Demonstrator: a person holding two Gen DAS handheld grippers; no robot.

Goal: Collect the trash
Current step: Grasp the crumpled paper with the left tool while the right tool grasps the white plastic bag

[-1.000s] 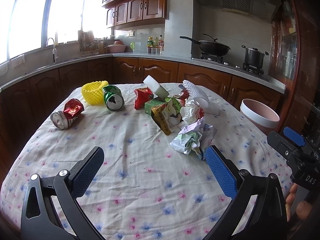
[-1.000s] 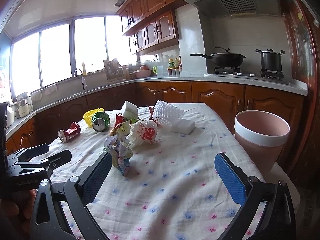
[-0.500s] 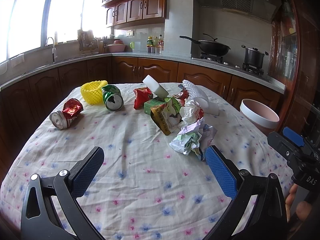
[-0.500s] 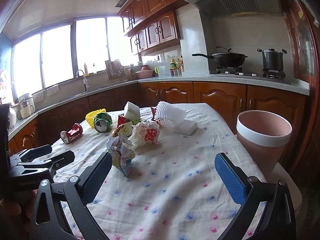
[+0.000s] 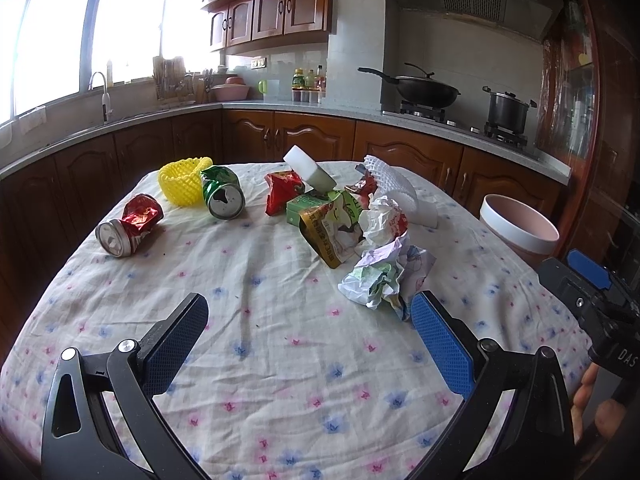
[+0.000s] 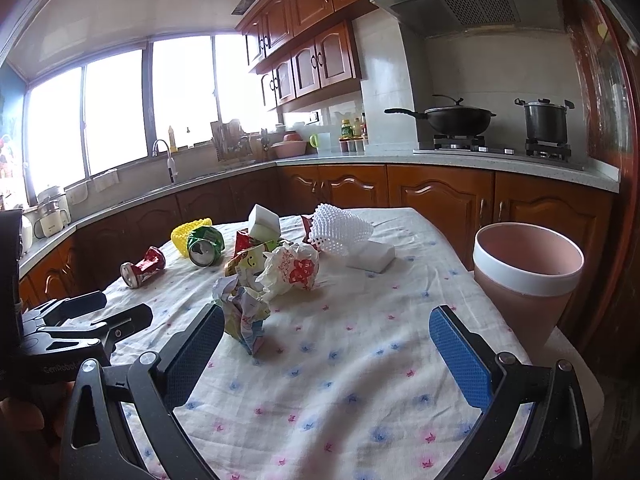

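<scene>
Left wrist view: we hold the left gripper point(image 5: 308, 320) low over the flowered tablecloth point(image 5: 260, 360), its blue-padded jaws spread wide with nothing between them. Just beyond the right-hand pad lies a crumpled paper wad point(image 5: 384, 276), close to the pad though we cannot tell if they touch. Behind the wad sit a torn brown-and-green snack wrapper point(image 5: 328, 232) and a balled white-and-red wrapper point(image 5: 384, 220), heaped together with a green carton point(image 5: 306, 206) and a red foil packet point(image 5: 282, 192). A white foam block point(image 5: 310, 172) leans on top of that heap. Off to the left, well apart from the heap, lie a crushed red can point(image 5: 128, 226), then a crushed green can point(image 5: 222, 196) touching a yellow foam net point(image 5: 180, 180). A white foam net point(image 5: 390, 184) lies at the far right of the pile.

From the right wrist view, our right gripper point(image 6: 326, 332) is likewise spread wide and empty, the paper wad just beside its left pad. The pink bin point(image 6: 524, 280) with its white rim stands off the right edge of the table, near that gripper. On the counter beyond sit a wok point(image 6: 452, 118) and a pot point(image 6: 546, 120).
</scene>
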